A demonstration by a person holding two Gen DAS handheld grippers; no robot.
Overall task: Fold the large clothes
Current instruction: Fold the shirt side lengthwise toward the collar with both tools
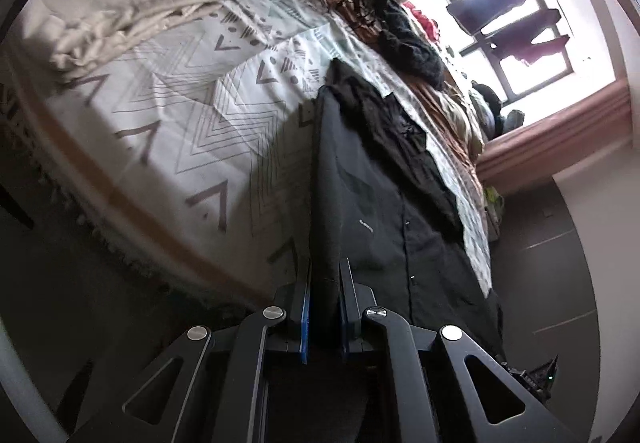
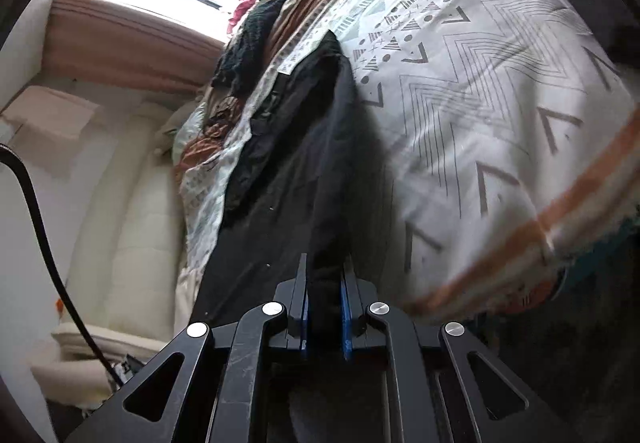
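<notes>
A large black buttoned shirt (image 1: 380, 195) lies stretched across the patterned bedspread (image 1: 192, 115), with a crumpled black part on top of it. My left gripper (image 1: 324, 275) is shut on an edge of the shirt and lifts it into a raised fold. In the right wrist view the same black shirt (image 2: 288, 163) runs away from me over the bedspread (image 2: 480, 103). My right gripper (image 2: 326, 271) is shut on another part of its edge, also lifted.
A cream garment (image 1: 132, 11) lies bunched at the far left of the bed. A dark knit garment (image 1: 412, 43) and an orange blanket (image 1: 452, 111) lie by the window (image 1: 520, 23). A cream sofa (image 2: 128, 223) and a black cable (image 2: 44, 235) stand beside the bed.
</notes>
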